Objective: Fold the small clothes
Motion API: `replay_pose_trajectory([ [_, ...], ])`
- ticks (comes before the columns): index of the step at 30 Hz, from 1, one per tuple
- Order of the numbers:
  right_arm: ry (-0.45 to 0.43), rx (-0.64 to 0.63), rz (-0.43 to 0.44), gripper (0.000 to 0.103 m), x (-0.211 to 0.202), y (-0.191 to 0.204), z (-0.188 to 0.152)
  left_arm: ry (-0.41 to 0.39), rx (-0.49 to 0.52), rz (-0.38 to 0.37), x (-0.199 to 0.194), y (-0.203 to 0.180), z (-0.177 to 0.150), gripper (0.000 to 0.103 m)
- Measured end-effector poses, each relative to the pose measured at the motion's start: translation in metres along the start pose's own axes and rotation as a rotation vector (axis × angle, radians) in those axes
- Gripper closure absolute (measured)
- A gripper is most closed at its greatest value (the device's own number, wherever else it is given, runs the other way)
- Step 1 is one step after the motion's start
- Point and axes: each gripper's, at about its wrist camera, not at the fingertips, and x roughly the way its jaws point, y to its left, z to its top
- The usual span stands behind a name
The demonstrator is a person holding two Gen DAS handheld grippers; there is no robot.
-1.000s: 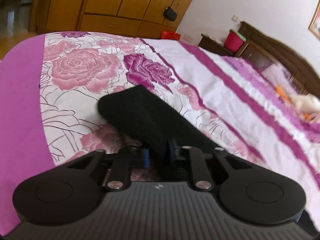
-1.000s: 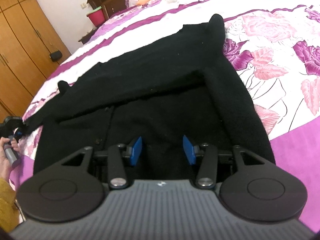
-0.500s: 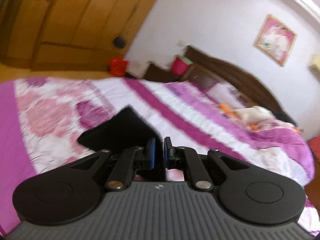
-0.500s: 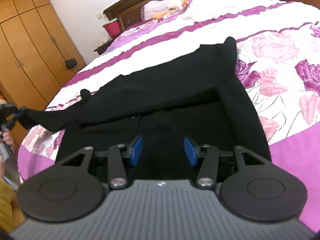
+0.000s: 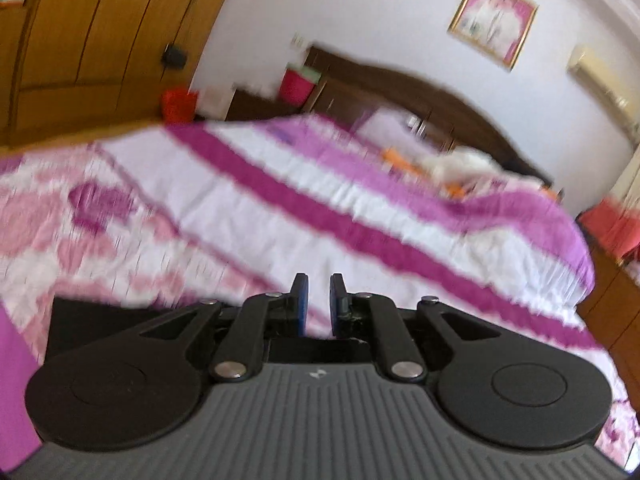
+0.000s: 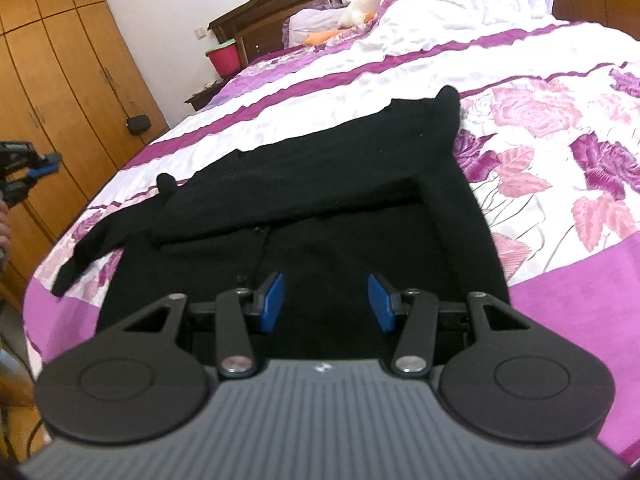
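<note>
Black sweater (image 6: 320, 216) lies flat on the bed (image 6: 560, 80), filling the middle of the right wrist view, one sleeve already folded across the chest. Other sleeve (image 6: 92, 248) trails off to lower left, long axis running diagonally toward the bed's corner, cuff end nearest the frame's left edge. Left tool (image 6: 40, 162) sits at far left edge, up off the bed, clearly the nearer one to that cuff. In its own blurred view the left tool (image 5: 317, 304) has its jaws just parted, narrow gap, nothing between them. Right tool (image 6: 326, 300) hovers over the hem, jaws released halfway, empty. Next fold likely that loose sleeve, inward.
</note>
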Motion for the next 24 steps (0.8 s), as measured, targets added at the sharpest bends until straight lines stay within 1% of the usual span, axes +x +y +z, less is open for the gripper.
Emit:
replay_pose_trajectory([
  [1,-0.003,-0.003,-0.004,0.053,0.000,-0.001,-0.001,0.029,-0.011,0.014,0.004,0.005,-0.005,0.080],
  [2,-0.005,-0.003,-0.006,0.053,0.000,-0.003,-0.002,0.054,-0.028,0.034,0.007,0.011,-0.011,0.061],
  [3,-0.005,0.000,-0.005,0.053,0.000,-0.004,-0.003,0.071,-0.047,0.058,0.013,0.022,-0.019,0.040],
  [5,0.001,0.010,-0.002,0.053,0.003,-0.007,-0.004,0.078,-0.091,0.111,0.015,0.038,-0.034,0.026],
  [8,0.014,0.017,-0.004,0.053,0.007,-0.008,-0.005,0.099,-0.146,0.174,0.018,0.061,-0.053,0.024],
  [10,0.014,0.020,-0.005,0.053,0.008,-0.009,-0.007,0.117,-0.201,0.218,0.020,0.078,-0.064,0.022],
  [12,0.013,0.028,-0.007,0.053,0.009,-0.009,-0.008,0.113,-0.277,0.258,0.015,0.095,-0.075,0.018],
  [14,0.018,0.041,-0.011,0.053,0.012,-0.010,-0.009,0.095,-0.362,0.281,0.011,0.110,-0.084,0.016],
  [16,0.027,0.048,-0.011,0.053,0.015,-0.012,-0.011,0.073,-0.442,0.273,0.011,0.124,-0.090,0.016],
  [18,0.034,0.043,-0.015,0.053,0.018,-0.012,-0.012,0.061,-0.488,0.253,0.014,0.134,-0.092,0.016],
  [22,0.038,0.040,-0.028,0.054,0.023,-0.011,-0.011,0.005,-0.499,0.243,0.022,0.139,-0.087,0.015],
  [24,0.035,0.038,-0.033,0.054,0.025,-0.011,-0.011,-0.003,-0.508,0.233,0.032,0.139,-0.084,0.015],
])
